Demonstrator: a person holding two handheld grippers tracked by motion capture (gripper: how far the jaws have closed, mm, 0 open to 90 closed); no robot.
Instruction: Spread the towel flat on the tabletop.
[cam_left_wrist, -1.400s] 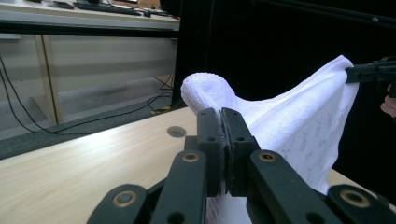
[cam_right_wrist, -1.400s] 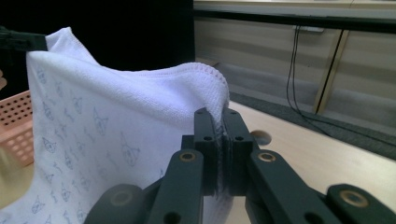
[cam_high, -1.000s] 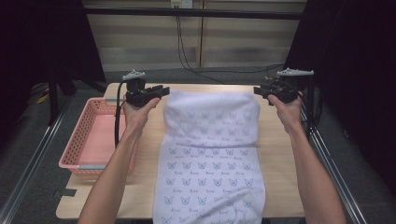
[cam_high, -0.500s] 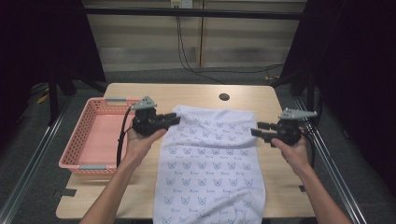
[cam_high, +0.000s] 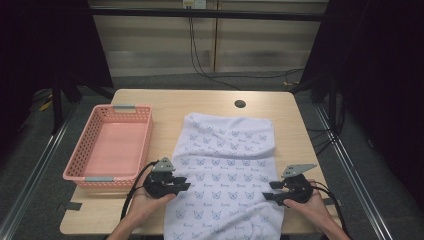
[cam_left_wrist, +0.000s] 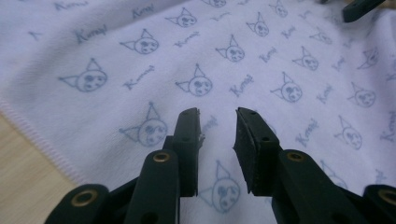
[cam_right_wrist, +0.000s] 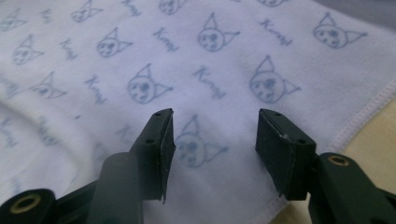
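Note:
A white towel (cam_high: 227, 165) printed with small blue cat faces lies flat along the middle of the wooden table (cam_high: 200, 102), its near end hanging over the front edge. My left gripper (cam_high: 176, 186) rests at the towel's left edge near the front, jaws open, nothing between them. The left gripper view looks down on the towel (cam_left_wrist: 243, 60) between its own parted jaws (cam_left_wrist: 218, 122). My right gripper (cam_high: 272, 191) sits at the towel's right edge, also open and empty. Its own view has the towel (cam_right_wrist: 154, 60) and hem under the wide-apart jaws (cam_right_wrist: 215, 123).
An empty pink plastic basket (cam_high: 111, 146) stands on the table's left side, close to my left hand. A round cable hole (cam_high: 240, 104) is in the tabletop beyond the towel. Bare wood runs along the far edge and the right side.
Both grippers came back from the table's far end to the near end, along the towel's two sides. The towel's far edge now lies flat, nearer than before. Both jaws stand open.

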